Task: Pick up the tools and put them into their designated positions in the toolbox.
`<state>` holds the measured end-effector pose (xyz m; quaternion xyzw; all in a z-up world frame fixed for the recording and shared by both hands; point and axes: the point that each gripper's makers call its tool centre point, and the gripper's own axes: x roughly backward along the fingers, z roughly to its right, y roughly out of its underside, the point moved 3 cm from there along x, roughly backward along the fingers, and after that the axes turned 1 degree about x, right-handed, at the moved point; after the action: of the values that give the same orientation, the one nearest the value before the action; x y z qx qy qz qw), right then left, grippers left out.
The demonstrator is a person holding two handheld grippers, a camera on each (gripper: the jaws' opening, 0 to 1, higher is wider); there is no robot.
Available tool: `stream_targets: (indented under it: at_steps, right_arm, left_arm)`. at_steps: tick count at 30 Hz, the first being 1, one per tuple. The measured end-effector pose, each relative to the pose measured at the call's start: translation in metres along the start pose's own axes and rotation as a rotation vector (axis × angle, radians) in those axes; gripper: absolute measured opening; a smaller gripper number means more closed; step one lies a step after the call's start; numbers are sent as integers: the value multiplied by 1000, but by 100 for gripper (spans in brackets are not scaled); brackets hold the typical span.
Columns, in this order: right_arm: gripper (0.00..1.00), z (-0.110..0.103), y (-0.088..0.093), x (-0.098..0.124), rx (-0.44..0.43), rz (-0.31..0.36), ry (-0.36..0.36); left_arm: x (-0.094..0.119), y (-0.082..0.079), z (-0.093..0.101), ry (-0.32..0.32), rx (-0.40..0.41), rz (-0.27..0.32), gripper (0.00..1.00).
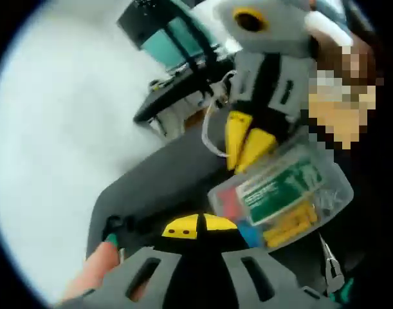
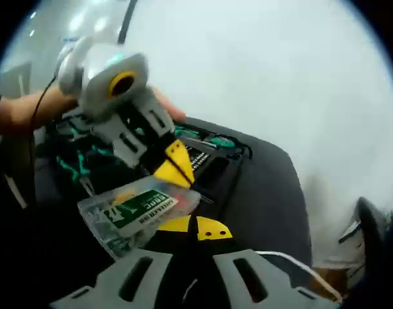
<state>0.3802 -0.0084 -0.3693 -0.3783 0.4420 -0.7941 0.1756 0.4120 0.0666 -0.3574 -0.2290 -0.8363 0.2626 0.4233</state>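
A clear plastic box (image 1: 280, 199) (image 2: 135, 212) with a green label and yellow, red and blue small parts hangs tilted between both grippers. In the left gripper view my left gripper (image 1: 197, 226) has its yellow tips together against the box's lower left corner. My right gripper (image 1: 244, 145) comes down from above onto the box's upper edge. In the right gripper view my right gripper (image 2: 195, 228) has its tips closed at the box's right corner, and the left gripper (image 2: 175, 166) pinches the far edge. Behind lies the open toolbox (image 2: 87, 161), with black foam and teal-handled tools.
Pliers (image 1: 331, 270) with teal grips lie at the lower right. A person's hand (image 1: 100, 264) (image 2: 29, 109) holds the left gripper. The dark tabletop (image 1: 157, 174) (image 2: 267, 187) ends at a pale floor. A dark stand with a teal panel (image 1: 177, 38) stands beyond the table.
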Motion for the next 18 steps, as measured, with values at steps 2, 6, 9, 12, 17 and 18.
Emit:
stream_targets:
  at_steps: [2,6,9,12,17,18]
  right_arm:
    - [0,13,-6,12,-11,37,105]
    - [0,-3,-20,30,-139,143,57]
    - [0,-22,-18,38,-138,143,20]
    - [0,-32,-15,38,-155,173,26]
    - [0,-28,-4,24,-293,221,83]
    - [0,-29,-3,21,-278,222,76]
  left_arm:
    - [19,-21,-5,-17,60,125,0]
    - [21,-28,28,26,-83,62,0]
    - [7,-25,36,10,-113,47,0]
    - [-1,-17,41,53,-68,48,0]
    - [3,-21,38,22,-105,41,0]
    - [3,-22,37,16,-127,35,0]
